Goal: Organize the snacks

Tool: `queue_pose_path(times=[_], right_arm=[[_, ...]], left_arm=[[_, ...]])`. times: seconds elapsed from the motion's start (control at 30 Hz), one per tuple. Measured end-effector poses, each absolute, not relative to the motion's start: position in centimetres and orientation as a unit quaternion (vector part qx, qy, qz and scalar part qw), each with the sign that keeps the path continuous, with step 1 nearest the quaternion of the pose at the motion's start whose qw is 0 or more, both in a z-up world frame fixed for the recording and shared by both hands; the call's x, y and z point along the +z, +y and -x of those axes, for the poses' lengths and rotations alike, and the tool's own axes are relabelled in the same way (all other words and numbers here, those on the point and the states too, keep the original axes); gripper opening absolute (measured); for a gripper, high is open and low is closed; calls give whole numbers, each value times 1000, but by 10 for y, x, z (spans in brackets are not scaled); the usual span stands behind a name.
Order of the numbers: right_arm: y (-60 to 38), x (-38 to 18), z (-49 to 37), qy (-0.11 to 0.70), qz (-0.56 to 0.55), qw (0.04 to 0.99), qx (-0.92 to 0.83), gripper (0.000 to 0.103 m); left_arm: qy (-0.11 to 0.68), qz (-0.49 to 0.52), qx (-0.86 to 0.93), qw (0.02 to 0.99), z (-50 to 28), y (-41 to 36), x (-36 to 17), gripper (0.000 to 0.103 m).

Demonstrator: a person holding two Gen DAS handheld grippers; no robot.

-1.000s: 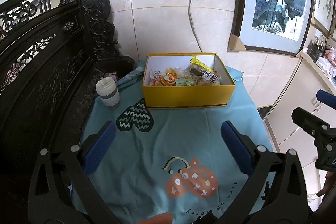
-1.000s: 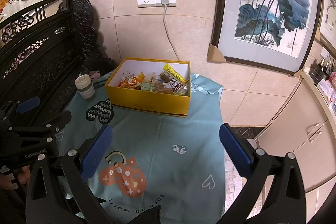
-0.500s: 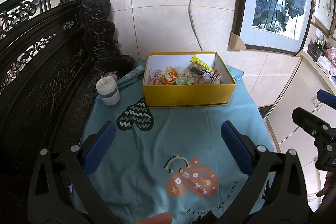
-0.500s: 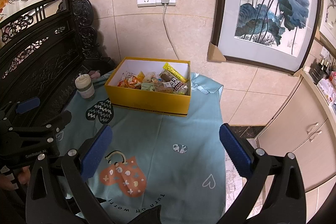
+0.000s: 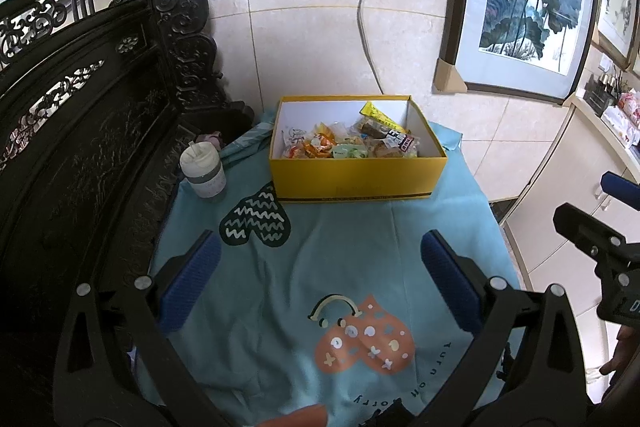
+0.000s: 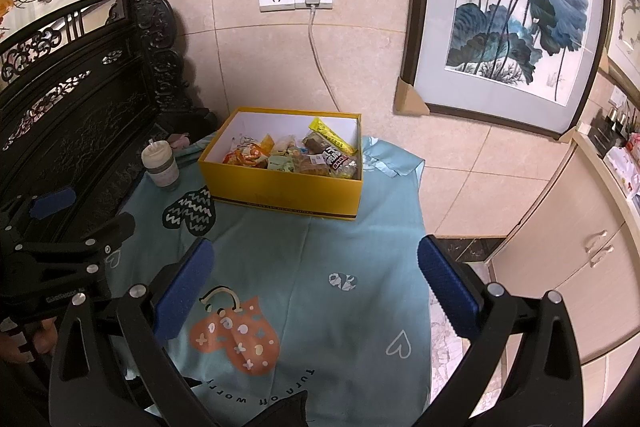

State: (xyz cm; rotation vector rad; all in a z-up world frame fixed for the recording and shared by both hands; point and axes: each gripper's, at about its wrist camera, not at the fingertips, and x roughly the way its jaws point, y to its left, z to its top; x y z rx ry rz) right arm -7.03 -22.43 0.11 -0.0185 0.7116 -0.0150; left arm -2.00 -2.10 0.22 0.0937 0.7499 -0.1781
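Note:
A yellow cardboard box [image 5: 356, 179] [image 6: 280, 193] stands at the far end of the table, on a teal cloth [image 5: 320, 259] [image 6: 304, 267]. Several wrapped snacks [image 5: 352, 143] [image 6: 296, 155] lie inside it, among them a long yellow packet [image 5: 380, 117] [image 6: 332, 137]. My left gripper [image 5: 320, 275] hovers open over the cloth, well short of the box, nothing between its blue pads [image 5: 192, 279]. My right gripper [image 6: 316, 275] is open too, empty, over the cloth's near right part. Each gripper shows at the edge of the other's view.
A lidded cup with a straw [image 5: 204, 171] [image 6: 160, 163] stands left of the box. A dark carved wooden bench back [image 5: 80, 107] runs along the left. Framed paintings [image 6: 512, 11] lean on the tiled wall. Beige cabinets [image 6: 580, 247] stand at the right, beyond the table edge.

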Motion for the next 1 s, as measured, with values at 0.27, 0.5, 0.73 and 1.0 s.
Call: queue_pose_path(times=[0.27, 0.5, 0.73, 1.0], right_arm=[[-226, 1, 70, 348, 11, 937, -7, 102], [-223, 3, 70, 346, 13, 938, -8, 102], [-224, 4, 69, 346, 15, 938, -8, 102], [-223, 5, 69, 345, 16, 938, -9, 102]], left_arm=[[368, -47, -101, 923, 19, -24, 6, 101], [369, -33, -115, 922, 15, -20, 9, 101], [368, -62, -74, 925, 17, -24, 9, 101], [371, -68, -77, 923, 16, -26, 8, 101]])
